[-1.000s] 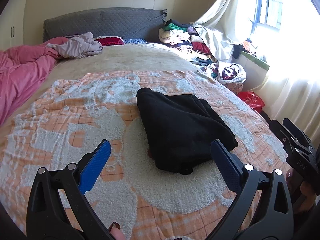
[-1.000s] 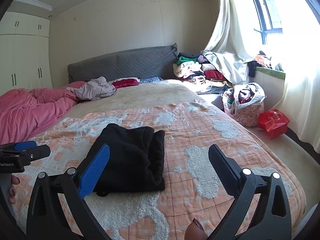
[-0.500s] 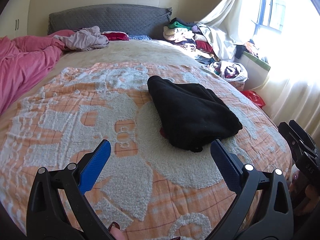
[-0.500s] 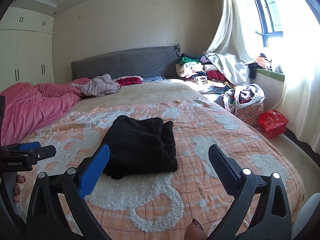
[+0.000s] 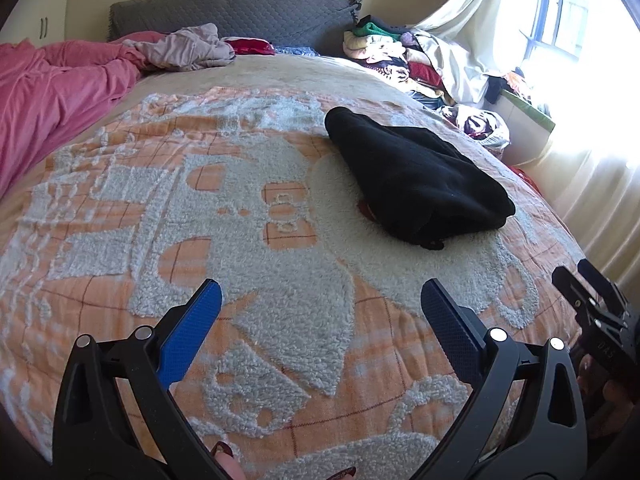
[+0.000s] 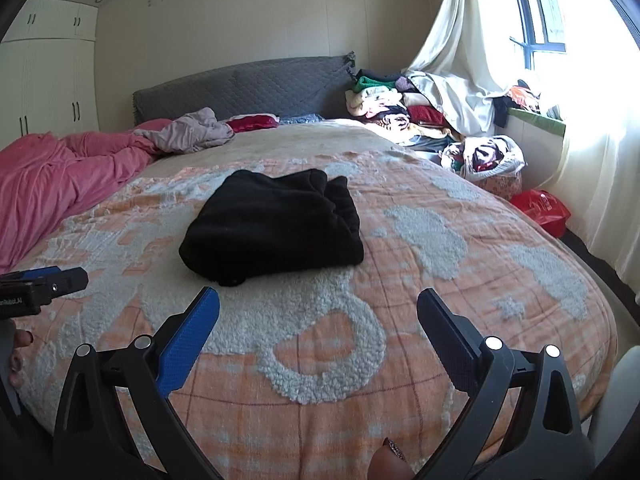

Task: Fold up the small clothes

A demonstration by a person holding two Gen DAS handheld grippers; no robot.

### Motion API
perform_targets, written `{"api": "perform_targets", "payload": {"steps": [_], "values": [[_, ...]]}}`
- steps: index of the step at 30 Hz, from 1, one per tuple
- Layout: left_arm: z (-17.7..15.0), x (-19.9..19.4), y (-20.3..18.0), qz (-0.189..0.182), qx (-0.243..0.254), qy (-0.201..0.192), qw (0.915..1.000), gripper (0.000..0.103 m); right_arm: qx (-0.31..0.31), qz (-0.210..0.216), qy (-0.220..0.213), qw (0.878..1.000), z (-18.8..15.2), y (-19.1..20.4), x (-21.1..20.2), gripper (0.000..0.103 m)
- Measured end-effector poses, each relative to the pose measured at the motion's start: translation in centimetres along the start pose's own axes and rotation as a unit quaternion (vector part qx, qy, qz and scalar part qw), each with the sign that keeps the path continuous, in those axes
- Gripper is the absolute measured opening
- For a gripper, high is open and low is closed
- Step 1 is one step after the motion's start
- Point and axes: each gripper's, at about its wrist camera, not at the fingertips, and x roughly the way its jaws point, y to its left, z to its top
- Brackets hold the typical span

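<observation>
A folded black garment (image 5: 416,176) lies on the orange and white blanket (image 5: 256,264), up and to the right in the left wrist view. My left gripper (image 5: 320,300) hangs open over bare blanket, well short of it, with nothing between its blue pads. The right wrist view has the same black garment (image 6: 276,220) at centre, beyond my open, empty right gripper (image 6: 318,308). Each gripper shows at the edge of the other's view: the right gripper (image 5: 596,300) at far right, the left gripper (image 6: 44,286) at far left.
A pink duvet (image 6: 60,184) covers the bed's left side, with a greyish crumpled garment (image 6: 188,132) near the grey headboard (image 6: 240,88). Piled clothes (image 6: 384,108), a full laundry bag (image 6: 488,160) and a red bag (image 6: 540,208) stand right of the bed, under the curtained window.
Both grippers have drawn back from the black garment towards the foot of the bed, so it looks farther away. The left view has swung left. Both stay open.
</observation>
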Motion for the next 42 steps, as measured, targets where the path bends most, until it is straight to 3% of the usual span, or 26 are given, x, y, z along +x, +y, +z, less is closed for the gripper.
{"api": "perform_targets", "payload": {"steps": [4,42], "values": [[-0.38,0.25,0.01,-0.005,-0.004,0.004,1.0,0.094,-0.006,-0.004,0.025,1.0,-0.88,0.41,1.14,0.098],[-0.73,0.54,-0.74,0.016,0.009,0.019,0.9997,0.094,-0.007,-0.007,0.016,1.0,-1.04,0.13,1.01,0.098]]}}
